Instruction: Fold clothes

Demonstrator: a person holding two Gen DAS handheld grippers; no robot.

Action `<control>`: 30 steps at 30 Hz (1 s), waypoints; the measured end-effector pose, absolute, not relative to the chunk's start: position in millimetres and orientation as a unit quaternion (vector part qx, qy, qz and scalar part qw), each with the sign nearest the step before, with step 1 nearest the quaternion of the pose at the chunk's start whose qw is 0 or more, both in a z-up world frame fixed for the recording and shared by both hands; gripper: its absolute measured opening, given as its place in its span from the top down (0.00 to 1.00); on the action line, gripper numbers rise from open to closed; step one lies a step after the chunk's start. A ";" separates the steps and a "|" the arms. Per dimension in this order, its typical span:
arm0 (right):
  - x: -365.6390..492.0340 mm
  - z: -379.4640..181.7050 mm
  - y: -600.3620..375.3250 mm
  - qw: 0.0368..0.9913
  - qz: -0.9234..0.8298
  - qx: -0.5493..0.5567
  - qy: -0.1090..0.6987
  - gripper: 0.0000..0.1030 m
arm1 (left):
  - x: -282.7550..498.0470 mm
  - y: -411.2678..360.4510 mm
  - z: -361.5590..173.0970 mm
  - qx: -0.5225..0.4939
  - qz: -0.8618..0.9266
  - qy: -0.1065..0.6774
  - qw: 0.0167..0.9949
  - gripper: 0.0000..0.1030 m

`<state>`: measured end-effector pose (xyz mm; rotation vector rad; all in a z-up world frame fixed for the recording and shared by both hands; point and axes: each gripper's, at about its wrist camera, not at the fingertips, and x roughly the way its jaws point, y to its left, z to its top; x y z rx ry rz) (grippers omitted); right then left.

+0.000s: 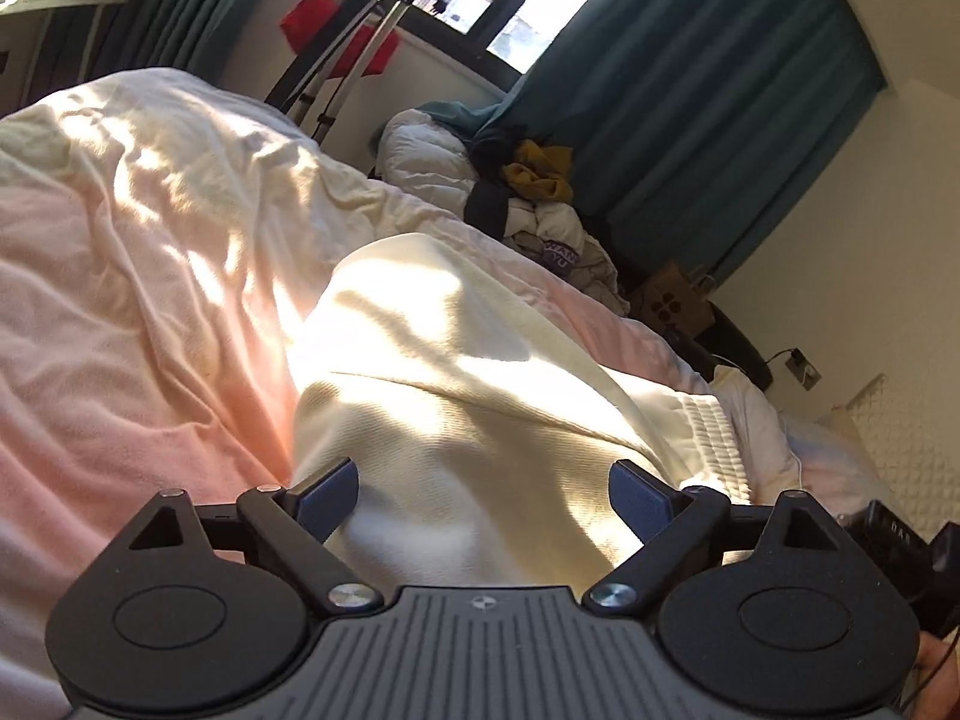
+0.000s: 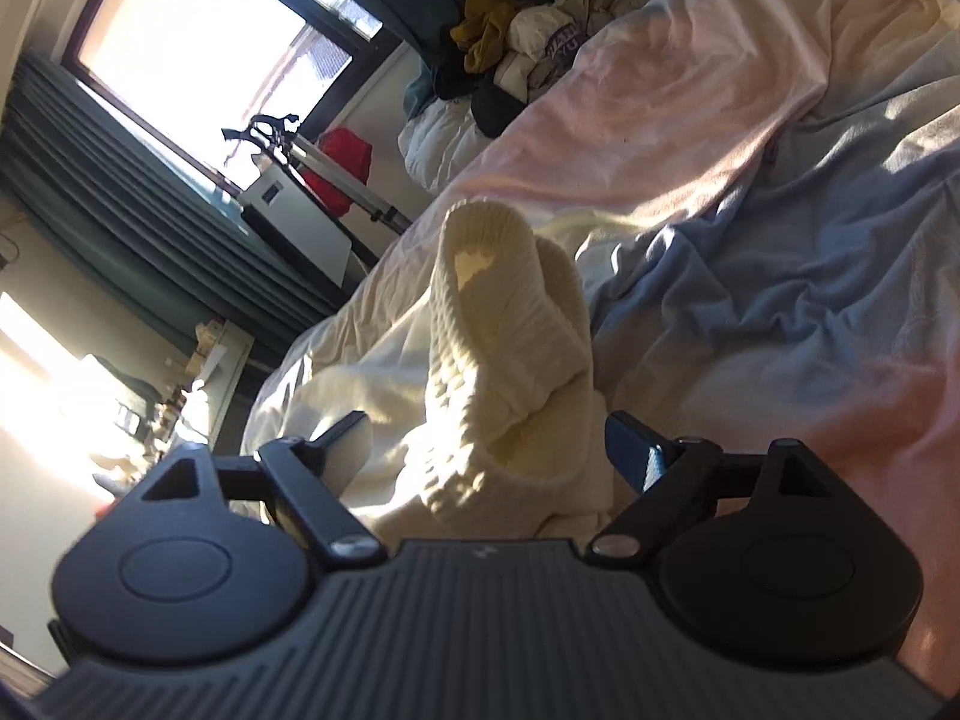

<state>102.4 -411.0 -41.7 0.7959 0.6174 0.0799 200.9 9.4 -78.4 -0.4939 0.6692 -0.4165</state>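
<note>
A cream knit garment [image 1: 456, 372] lies on the pink bedsheet [image 1: 120, 300]. My left gripper [image 1: 483, 495] is open, its jaws spread wide just above the near part of the garment, touching nothing that I can see. In the right wrist view the garment's ribbed cuff or hem [image 2: 504, 336] stands bunched up between the jaws. My right gripper [image 2: 486, 450] is open, its fingers on either side of that ribbed fold and apart from it.
A heap of other clothes [image 1: 528, 198] lies at the far end of the bed, also in the right wrist view [image 2: 516, 36]. A metal stand [image 1: 360, 48] and red cloth are by the window. Teal curtains [image 1: 708, 120] hang behind. A light blue sheet [image 2: 780, 276] lies to the right.
</note>
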 end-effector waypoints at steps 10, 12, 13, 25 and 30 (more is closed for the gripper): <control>145.0 -102.7 -392.4 0.844 0.060 0.389 0.365 0.13 | 222.7 9.6 -112.9 -0.259 -0.163 0.357 0.883 0.07; 147.5 -108.6 -397.0 0.831 0.077 0.426 0.349 0.13 | 227.8 12.5 -123.2 -0.276 -0.159 0.373 0.871 0.07; 147.7 -110.5 -399.8 0.825 0.086 0.445 0.338 0.13 | 228.4 14.1 -126.5 -0.282 -0.159 0.374 0.869 0.07; 139.0 -111.6 -404.3 0.802 0.131 0.514 0.276 0.18 | 229.1 28.9 -137.3 -0.373 -0.179 0.363 0.835 0.37; 134.8 -119.9 -409.4 0.776 0.116 0.562 0.262 0.42 | 229.6 38.7 -142.5 -0.430 -0.182 0.357 0.809 0.56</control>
